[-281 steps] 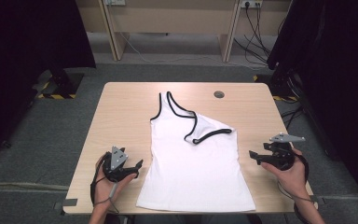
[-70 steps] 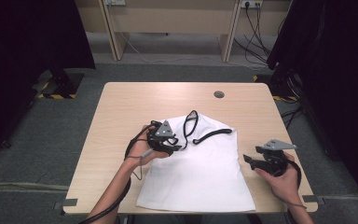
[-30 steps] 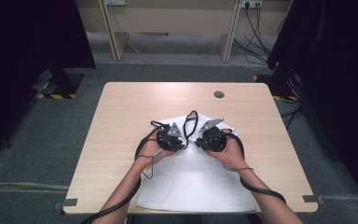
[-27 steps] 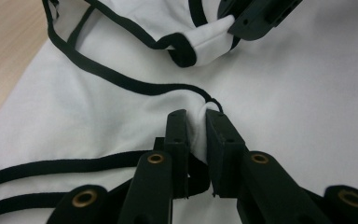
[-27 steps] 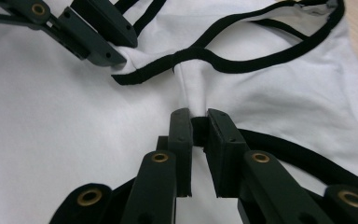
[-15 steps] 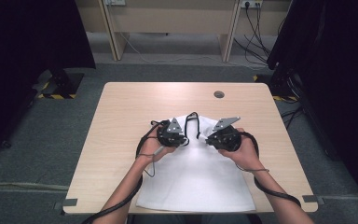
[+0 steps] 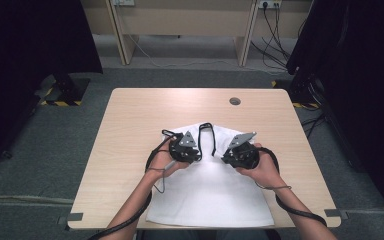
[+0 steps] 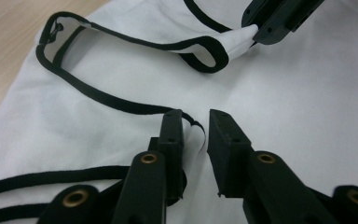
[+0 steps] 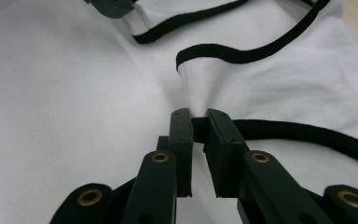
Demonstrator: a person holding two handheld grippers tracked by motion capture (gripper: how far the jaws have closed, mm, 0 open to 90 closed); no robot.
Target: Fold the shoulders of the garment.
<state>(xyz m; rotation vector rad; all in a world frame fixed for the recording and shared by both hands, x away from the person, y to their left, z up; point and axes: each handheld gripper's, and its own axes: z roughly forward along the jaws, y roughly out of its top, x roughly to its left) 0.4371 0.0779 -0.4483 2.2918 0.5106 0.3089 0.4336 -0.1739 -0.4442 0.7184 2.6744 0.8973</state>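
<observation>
Folding job on the white tank top (image 7: 215, 192) is partway. The top end with the black-trimmed straps (image 7: 207, 131) is already turned down onto the body, so the garment lies shorter on the wooden table (image 7: 130, 115), hem at the near edge. Likely still to do: lay the folded part flat, square it up, then fold again.

Left gripper (image 7: 194, 156) sits over the folded edge left of centre, hand low, jaws pointing forward and down at the cloth. In the left gripper view its jaws have just been opening. There is a clear gap between them, and a bit of trimmed fabric (image 8: 195, 135) lies against the left jaw with no pinch on it. Reads as a release.

Right gripper (image 7: 228, 159) is just beside it, right of centre, same low forward pose. In the right gripper view its jaws are nearly closed and clamp a gathered bit of white fabric with its black trim (image 9: 200, 123). The cloth rises in a small tent from the pinch.

Both forearms come in from the near edge and converge on the middle of the garment.
</observation>
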